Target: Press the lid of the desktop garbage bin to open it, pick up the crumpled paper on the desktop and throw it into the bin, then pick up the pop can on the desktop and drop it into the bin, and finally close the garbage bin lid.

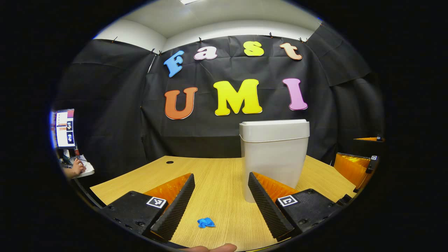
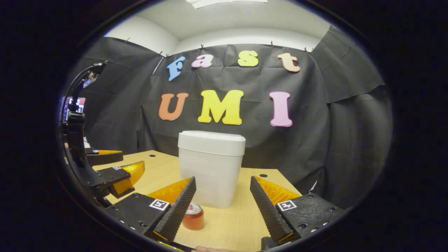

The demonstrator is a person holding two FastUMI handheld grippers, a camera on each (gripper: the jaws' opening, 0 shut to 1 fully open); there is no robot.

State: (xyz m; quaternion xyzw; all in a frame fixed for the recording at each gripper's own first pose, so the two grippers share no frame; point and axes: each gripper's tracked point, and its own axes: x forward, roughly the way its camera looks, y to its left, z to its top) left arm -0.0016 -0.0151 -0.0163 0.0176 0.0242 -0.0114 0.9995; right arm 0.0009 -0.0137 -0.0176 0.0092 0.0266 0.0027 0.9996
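The white desktop bin point(image 1: 273, 164) stands upright on the wooden table point(image 1: 224, 175), its lid point(image 1: 274, 129) down. A small blue crumpled paper point(image 1: 206, 222) lies on the table close in front of my left gripper point(image 1: 221, 176), which is open and holds nothing. In the right gripper view the bin point(image 2: 210, 175) stands just ahead, and a red pop can point(image 2: 193, 216) stands upright before it, beside the inner face of one finger. My right gripper point(image 2: 223, 180) is open and touches nothing. Each gripper also shows at the edge of the other's view, the right gripper point(image 1: 362, 152) and the left gripper point(image 2: 117, 162).
A monitor point(image 1: 64, 127) and a person's hand point(image 1: 75, 169) sit beyond the table's left edge. Cable holes point(image 1: 169, 162) point(image 2: 263, 175) mark the tabletop near the back. Black cloth walls close in behind and to the sides. A fingertip point(image 1: 210, 248) shows at the bottom.
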